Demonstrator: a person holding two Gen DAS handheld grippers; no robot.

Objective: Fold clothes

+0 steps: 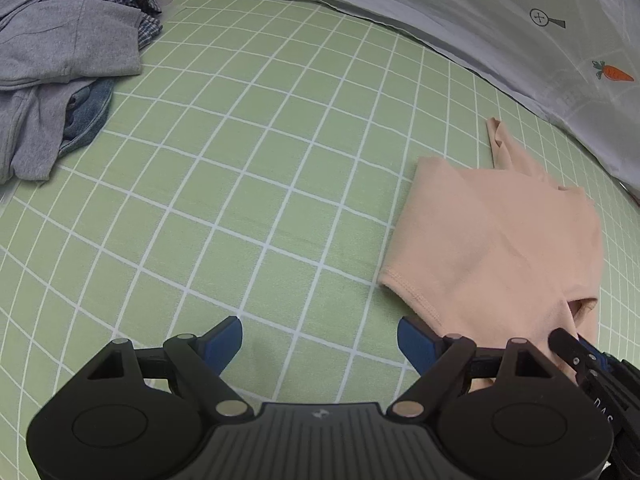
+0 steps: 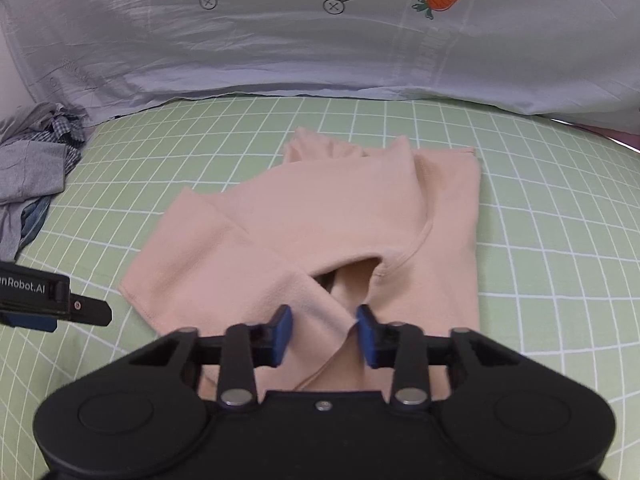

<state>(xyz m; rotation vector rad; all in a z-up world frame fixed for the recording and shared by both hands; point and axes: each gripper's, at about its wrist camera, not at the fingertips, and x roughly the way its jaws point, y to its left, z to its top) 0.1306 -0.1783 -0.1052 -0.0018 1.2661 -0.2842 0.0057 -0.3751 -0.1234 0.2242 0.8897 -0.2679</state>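
Observation:
A peach garment (image 2: 320, 220) lies partly folded on the green checked sheet (image 2: 540, 200), one sleeve crossed over its body. It also shows at the right of the left wrist view (image 1: 500, 236). My right gripper (image 2: 325, 334) is open, its blue pads on either side of the garment's near edge, over the cloth. My left gripper (image 1: 320, 340) is open and empty above the bare sheet (image 1: 240, 184), to the left of the garment. The right gripper's body shows at the lower right of the left wrist view (image 1: 592, 364).
A heap of unfolded clothes, grey, plaid and denim (image 1: 60, 60), lies at the far left, also in the right wrist view (image 2: 32, 176). A pale duvet with carrot prints (image 2: 320, 40) runs along the far edge of the sheet.

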